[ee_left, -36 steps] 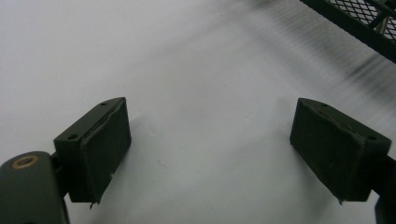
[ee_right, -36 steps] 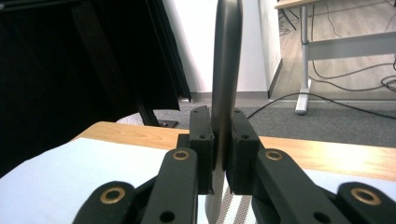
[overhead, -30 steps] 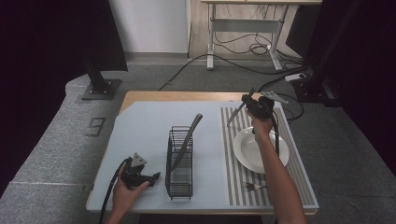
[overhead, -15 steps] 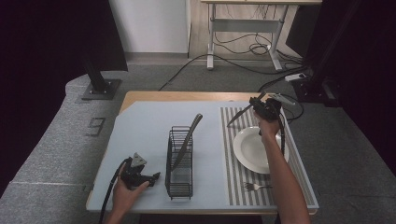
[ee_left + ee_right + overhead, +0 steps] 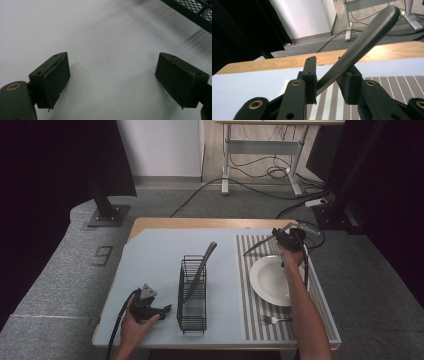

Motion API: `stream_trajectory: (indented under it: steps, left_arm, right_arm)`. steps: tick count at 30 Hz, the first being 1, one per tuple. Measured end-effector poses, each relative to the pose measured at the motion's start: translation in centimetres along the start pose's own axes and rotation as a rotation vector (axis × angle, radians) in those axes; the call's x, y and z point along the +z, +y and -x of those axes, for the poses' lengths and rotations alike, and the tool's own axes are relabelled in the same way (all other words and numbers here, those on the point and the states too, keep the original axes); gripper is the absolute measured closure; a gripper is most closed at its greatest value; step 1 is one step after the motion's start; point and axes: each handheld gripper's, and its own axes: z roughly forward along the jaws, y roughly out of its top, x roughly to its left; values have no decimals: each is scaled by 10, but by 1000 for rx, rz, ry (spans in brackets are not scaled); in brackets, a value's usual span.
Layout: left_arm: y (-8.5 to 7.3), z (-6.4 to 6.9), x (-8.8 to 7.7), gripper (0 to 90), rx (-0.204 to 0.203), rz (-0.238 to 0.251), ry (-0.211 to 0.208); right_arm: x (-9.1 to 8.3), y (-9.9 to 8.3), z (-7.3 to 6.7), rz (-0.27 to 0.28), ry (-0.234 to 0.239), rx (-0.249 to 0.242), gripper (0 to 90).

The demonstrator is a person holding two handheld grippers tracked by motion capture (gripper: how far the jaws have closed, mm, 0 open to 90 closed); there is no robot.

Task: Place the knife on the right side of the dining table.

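Observation:
My right gripper (image 5: 286,238) is raised over the far end of the striped placemat (image 5: 247,285), shut on a grey knife (image 5: 257,247) that slants down to the left. In the right gripper view the knife (image 5: 367,37) crosses between the jaws of the gripper (image 5: 329,67), handle rising to the upper right. My left gripper (image 5: 166,309) rests on the pale blue table mat near the front left, open, pointing at the black wire rack (image 5: 192,300). Nothing lies between its jaws (image 5: 112,75); the rack's corner (image 5: 190,10) is just beyond.
A dark utensil (image 5: 202,265) leans out of the rack. A white plate (image 5: 272,280) sits on the placemat with a fork (image 5: 272,320) in front of it. Cables, a desk frame and stand bases are on the floor beyond the table.
My right gripper has shifted to the right and slightly nearer with the knife still held. The left gripper has stayed in place.

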Motion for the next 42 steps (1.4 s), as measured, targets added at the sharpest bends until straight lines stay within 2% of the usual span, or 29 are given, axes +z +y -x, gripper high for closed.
stream_trajectory:
  steps: [7,16,31,42]
  left_arm:
    - [0,0,0,119,0,0,0]
    - [0,0,0,118,0,0,0]
    - [0,0,0,118,0,0,0]
    - [0,0,0,119,0,0,0]
  right_arm:
    - [3,-4,9,-25,-12,30,662]
    - [7,-10,18,-66,-53,83,630]
    - [11,-15,26,-120,-103,128,588]
    - [14,-19,32,-164,-120,156,553]
